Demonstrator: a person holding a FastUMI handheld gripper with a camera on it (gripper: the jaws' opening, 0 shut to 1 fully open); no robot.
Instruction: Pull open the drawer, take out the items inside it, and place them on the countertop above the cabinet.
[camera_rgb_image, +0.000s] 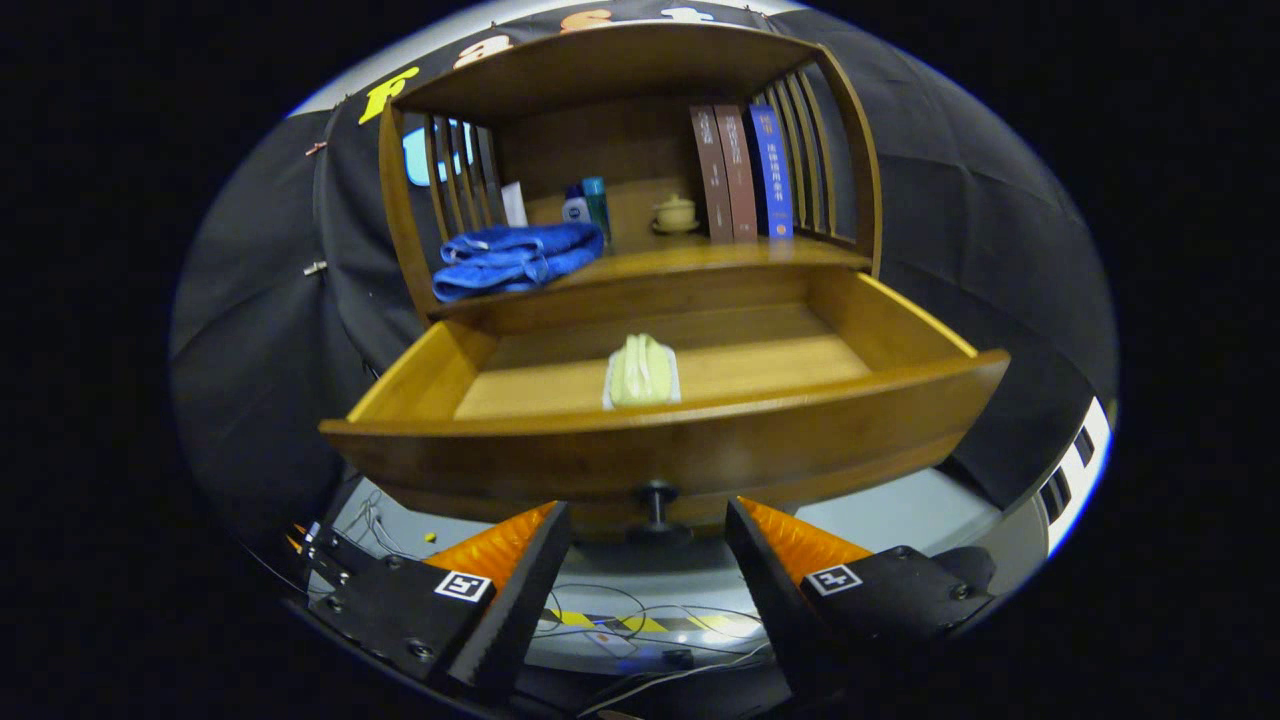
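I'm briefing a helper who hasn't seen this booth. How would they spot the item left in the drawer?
Find the wooden cabinet, then its open drawer under the shelf. The pale green folded cloth lies alone on the drawer floor against the front wall, above the knob. The open gripper sits below. Unlike the blue towel, it's small and pale.

The wooden drawer (700, 455) is standing pulled open; a folded pale-green cloth (641, 371) is lying inside, against its front wall, near the middle.

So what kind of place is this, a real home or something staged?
Likely a staged recording booth: a small wooden cabinet backed by black cloth, cables on the floor, the open gripper by the drawer knob.
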